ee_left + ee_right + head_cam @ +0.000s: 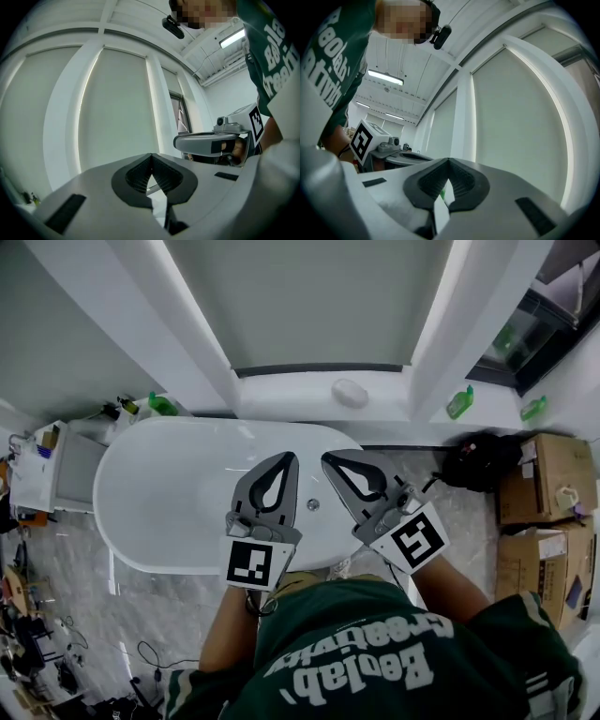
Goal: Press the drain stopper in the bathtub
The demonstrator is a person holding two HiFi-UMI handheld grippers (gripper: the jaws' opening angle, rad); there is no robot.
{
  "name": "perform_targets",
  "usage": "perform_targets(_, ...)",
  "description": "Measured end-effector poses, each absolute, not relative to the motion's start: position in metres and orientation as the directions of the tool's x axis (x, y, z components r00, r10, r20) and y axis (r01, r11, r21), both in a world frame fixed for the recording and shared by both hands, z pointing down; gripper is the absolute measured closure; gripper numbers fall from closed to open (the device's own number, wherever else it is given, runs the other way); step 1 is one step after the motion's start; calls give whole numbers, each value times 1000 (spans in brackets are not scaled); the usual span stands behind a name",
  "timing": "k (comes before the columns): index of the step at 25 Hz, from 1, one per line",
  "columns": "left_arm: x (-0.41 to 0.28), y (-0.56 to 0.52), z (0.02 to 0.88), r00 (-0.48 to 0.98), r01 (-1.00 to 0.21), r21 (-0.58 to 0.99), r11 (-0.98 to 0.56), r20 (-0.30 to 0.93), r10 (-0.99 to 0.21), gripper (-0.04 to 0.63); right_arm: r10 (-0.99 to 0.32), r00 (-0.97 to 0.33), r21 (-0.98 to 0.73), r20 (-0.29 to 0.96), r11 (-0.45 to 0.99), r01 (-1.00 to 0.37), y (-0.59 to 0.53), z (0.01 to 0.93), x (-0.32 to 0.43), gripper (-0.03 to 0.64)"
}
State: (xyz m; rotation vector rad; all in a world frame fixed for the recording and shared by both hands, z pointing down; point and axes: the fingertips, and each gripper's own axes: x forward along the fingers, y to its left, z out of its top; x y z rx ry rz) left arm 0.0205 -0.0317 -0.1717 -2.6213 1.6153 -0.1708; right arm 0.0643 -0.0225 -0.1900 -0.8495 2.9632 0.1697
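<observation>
White oval bathtub (169, 493) fills mid-frame; its small round silver drain stopper (313, 504) is seen between the left claw (292, 457) and right claw (325, 458), both closed and empty. From claws held level above it, the stopper could be missed or glanced off.

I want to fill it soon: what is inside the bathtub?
Inside the bathtub only a small round drain stopper shows on bare white. The shut left gripper and right gripper, held over it, hide part of the near side.

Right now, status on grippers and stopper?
Left gripper and right gripper shut, empty, held above tub. Stopper in view between them, no contact. Nothing blocking it.
</observation>
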Motion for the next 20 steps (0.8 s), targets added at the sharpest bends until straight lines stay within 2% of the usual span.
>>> perform_targets(20, 28, -31, -194, 457, -874, -170, -455, 29, -889, 588, -484, -872, 175, -74, 854, -490, -15, -202, 55, 603)
